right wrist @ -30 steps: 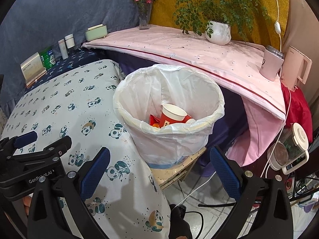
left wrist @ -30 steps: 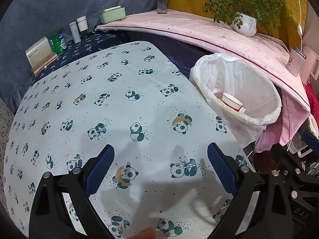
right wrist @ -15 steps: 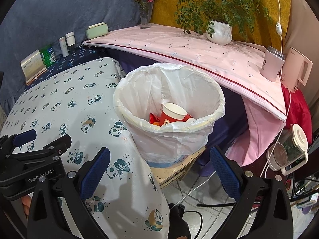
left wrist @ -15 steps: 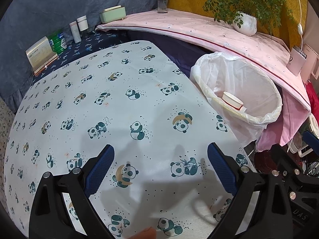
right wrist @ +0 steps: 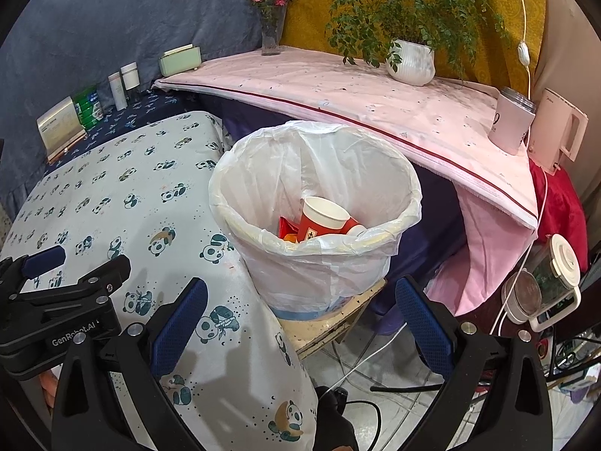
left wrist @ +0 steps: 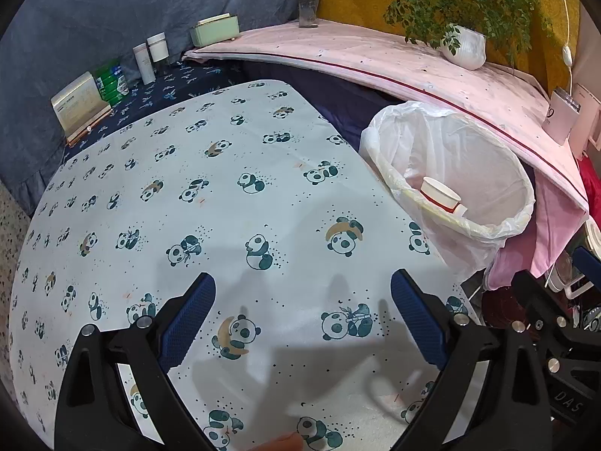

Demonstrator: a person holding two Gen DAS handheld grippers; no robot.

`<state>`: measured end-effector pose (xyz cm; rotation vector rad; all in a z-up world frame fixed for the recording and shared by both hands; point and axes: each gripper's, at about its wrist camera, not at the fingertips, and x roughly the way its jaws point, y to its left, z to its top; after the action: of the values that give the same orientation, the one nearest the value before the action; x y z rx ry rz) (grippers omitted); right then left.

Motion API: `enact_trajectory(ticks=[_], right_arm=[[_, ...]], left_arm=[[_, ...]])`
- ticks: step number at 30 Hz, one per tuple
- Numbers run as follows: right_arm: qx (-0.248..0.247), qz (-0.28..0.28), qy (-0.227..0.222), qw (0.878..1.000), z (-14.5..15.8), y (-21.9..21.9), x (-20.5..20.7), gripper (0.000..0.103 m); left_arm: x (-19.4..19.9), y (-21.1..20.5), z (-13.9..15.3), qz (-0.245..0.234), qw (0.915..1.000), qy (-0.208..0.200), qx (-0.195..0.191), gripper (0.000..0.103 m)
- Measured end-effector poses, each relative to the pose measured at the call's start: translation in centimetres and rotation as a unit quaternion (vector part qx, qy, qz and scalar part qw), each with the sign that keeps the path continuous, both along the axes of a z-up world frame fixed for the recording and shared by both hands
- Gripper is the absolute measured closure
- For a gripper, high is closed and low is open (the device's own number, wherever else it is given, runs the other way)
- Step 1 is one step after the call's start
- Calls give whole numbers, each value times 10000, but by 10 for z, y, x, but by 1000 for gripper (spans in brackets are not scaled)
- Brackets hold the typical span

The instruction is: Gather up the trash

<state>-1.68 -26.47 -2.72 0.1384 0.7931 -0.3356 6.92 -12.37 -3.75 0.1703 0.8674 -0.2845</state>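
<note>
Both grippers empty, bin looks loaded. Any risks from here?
1. The bin stands on a small stool past the table edge; a bump from the open right gripper might tip it.
2. The cup lies near the rim and may fall out if the liner is pulled.
3. Cables on the floor below could snag.

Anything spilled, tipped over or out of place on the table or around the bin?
Nothing stands out. The panda tablecloth is bare, the paper cup lies inside the lined bin, which stands upright, and both grippers are open and empty.
</note>
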Motion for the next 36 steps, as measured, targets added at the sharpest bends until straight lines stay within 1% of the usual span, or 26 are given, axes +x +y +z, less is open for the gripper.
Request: enact_trajectory(ticks=[12,21,36], right_arm=[[-25,9,3,10000,-2,-1,4,6],[-48,27,19,10000,-3,2,5,6],[-56,19,13,10000,-3,3,4,6]], left_arm=[[2,-2,0,-16,10000,-13,-10,13],[1,2,0,129,9998,19,-136,13],[-1,0,1,75,10000,-23,-36,13]])
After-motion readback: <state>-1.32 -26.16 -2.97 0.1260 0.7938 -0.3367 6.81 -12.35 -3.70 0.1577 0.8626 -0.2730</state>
